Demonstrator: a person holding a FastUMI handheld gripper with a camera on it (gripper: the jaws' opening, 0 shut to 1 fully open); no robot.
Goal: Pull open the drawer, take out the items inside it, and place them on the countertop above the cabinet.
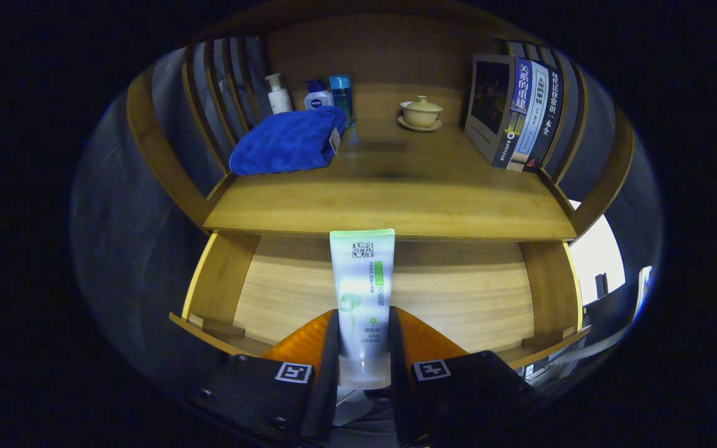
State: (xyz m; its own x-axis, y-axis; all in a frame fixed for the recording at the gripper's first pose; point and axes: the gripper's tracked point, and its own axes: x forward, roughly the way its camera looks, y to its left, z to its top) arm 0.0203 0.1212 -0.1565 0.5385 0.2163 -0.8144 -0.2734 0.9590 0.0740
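The drawer (pixel 271 292) stands pulled open below the worktop (pixel 396 199), so the first step of the task looks done. The tool (pixel 363 348) is clamped on a white and green tube (pixel 361 292): both orange fingers (pixel 309 339) press on its lower part, near the clear cap end, and the tube stands upright between them with its flat crimped end reaching up to the front edge of the worktop. It is held over the open drawer, and judging by how it hangs there it is already lifted off the drawer floor, though the contact point below is hidden by the fingers.

The visible part of the drawer floor on either side of the tube is bare wood; what lies directly under the tool cannot be seen, so I cannot tell whether anything else is left inside.

What is left, as I judge it, is to carry the tube up and set it on the worktop. There is free space in the middle, between the folded blue towel (pixel 287 140) with the bottles (pixel 315 93) behind it, the lidded cup on its saucer (pixel 421 113), and the books (pixel 520 112).
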